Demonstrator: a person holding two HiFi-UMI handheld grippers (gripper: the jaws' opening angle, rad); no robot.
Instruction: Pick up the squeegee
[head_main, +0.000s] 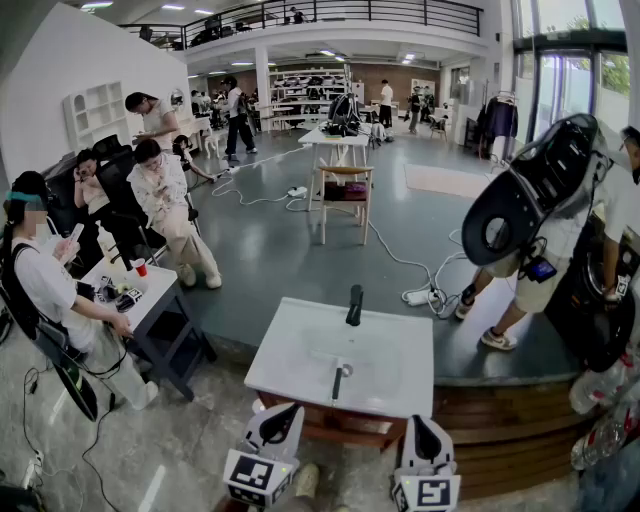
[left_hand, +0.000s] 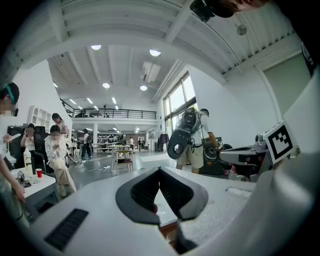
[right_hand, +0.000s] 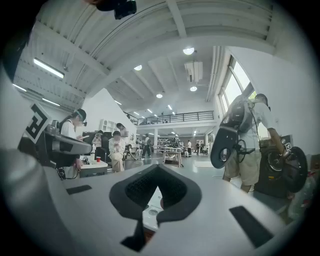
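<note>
**A:** Where's the squeegee?

**B:** Lower centre of the head view. The squeegee (head_main: 338, 381) lies in the bowl of the white sink (head_main: 290, 350), just below the black faucet (head_main: 354, 305). It is slim, and its handle runs roughly up and down the frame. Nothing touches it.

**A:** And the 2 grippers?

**B:** Both sit at the bottom edge of the head view, short of the sink's near rim, with the squeegee's line passing between them. The left gripper (left_hand: 160, 170) has its jaws pressed together at the tips with nothing between them. The right gripper (right_hand: 158, 166) is also closed and empty.

**A:** So the reach hasn't begun.

**B:** That's my reading. Pick 1 gripper and spread its jaws wide before it crosses the rim. Both look out across the room, so the chosen one must tip down into the bowl.

**A:** Where should it grip?

**B:** Probably mid-handle, with the pads closing on its 2 long sides. The bowl looks smooth, so a nudge could send the squeegee sliding. Come down over it rather than pushing from the front, and stop short of the faucet.
</note>
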